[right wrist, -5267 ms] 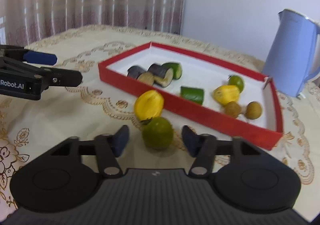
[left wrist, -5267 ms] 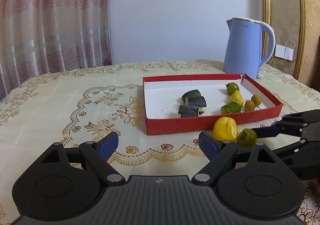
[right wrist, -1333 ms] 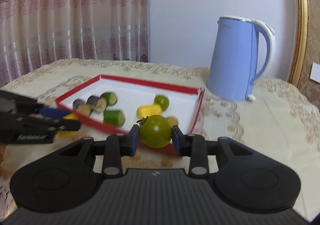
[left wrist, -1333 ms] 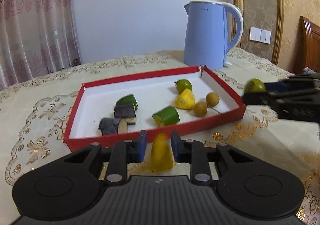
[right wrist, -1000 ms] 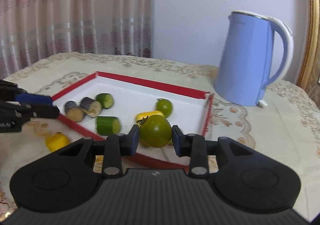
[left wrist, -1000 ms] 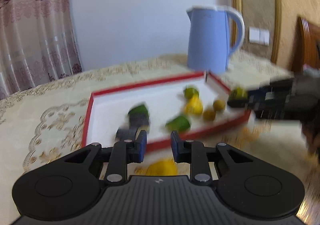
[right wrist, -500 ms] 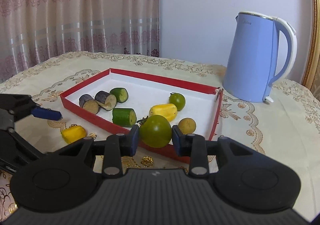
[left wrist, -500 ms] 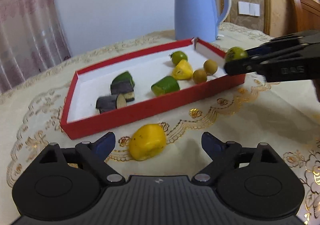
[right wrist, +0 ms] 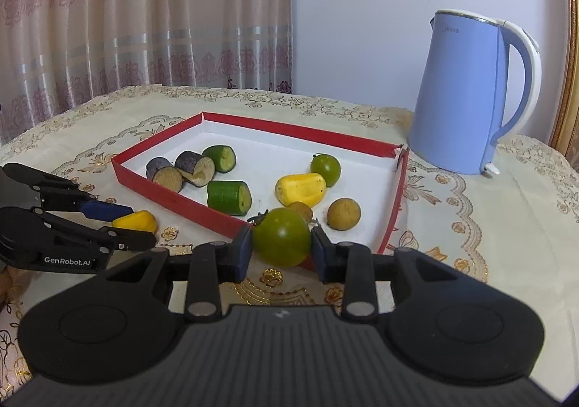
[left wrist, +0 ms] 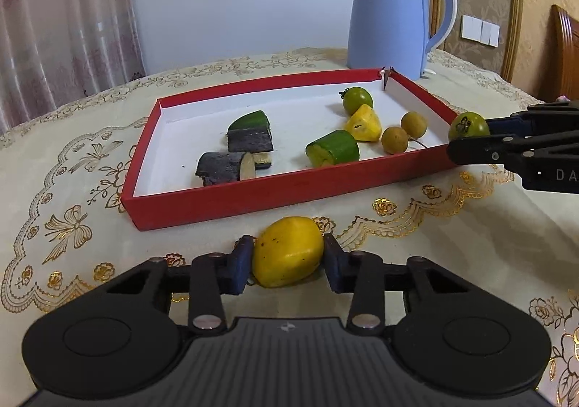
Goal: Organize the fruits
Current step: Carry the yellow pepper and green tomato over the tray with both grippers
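My left gripper (left wrist: pixel 288 262) is shut on a yellow fruit (left wrist: pixel 287 251) on the tablecloth, just in front of the red tray (left wrist: pixel 253 195); they also show in the right wrist view, the gripper (right wrist: pixel 119 222) and the fruit (right wrist: pixel 135 221). My right gripper (right wrist: pixel 281 250) is shut on a green tomato (right wrist: pixel 281 240) and holds it above the tray's near right corner; the tomato shows in the left wrist view (left wrist: pixel 468 126). In the tray (right wrist: pixel 347 142) lie cucumber pieces (left wrist: pixel 333 152), eggplant pieces (left wrist: pixel 226 168), a yellow fruit (left wrist: pixel 363 123), a green tomato (left wrist: pixel 357 100) and two longans (left wrist: pixel 395 140).
A blue electric kettle (left wrist: pixel 389 14) stands behind the tray's far right corner; it also shows in the right wrist view (right wrist: pixel 470 95). The cream embroidered tablecloth (left wrist: pixel 72 189) covers the table. A curtain (right wrist: pixel 126 8) hangs behind, and a wooden chair (left wrist: pixel 564 52) stands at the right.
My left gripper dropped the yellow fruit, opened wide over it, and has now shut on it again on the cloth. My right gripper keeps the green tomato near the tray's corner.
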`<state>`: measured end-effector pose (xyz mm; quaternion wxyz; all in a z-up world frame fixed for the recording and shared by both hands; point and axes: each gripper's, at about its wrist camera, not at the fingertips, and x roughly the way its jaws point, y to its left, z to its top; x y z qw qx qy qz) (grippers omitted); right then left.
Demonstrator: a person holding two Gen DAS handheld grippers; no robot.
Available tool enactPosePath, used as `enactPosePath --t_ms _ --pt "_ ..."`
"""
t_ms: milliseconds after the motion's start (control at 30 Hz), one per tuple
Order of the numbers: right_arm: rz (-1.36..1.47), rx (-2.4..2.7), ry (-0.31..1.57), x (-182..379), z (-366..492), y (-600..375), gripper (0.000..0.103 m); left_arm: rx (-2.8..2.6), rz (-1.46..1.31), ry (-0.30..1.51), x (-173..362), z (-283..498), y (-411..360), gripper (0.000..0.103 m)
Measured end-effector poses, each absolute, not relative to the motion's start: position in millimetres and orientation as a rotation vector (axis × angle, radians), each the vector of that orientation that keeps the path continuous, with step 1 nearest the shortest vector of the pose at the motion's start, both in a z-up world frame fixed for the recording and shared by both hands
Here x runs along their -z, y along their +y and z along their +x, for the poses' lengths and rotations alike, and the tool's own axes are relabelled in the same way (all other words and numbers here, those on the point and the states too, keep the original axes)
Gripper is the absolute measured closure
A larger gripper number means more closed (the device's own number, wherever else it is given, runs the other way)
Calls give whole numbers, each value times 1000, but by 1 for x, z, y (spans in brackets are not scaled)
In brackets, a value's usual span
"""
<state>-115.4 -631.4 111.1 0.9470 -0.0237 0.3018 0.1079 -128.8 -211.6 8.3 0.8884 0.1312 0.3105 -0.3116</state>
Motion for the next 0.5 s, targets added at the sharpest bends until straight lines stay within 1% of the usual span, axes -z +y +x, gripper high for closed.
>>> enactPosePath --t_ms 200,500 --pt "-54 -218 600 -117 -115 -632 71 652 298 614 -15 -138 -213 64" --pt "-50 -201 591 -123 -105 -635 71 570 292 484 -47 -120 -226 64"
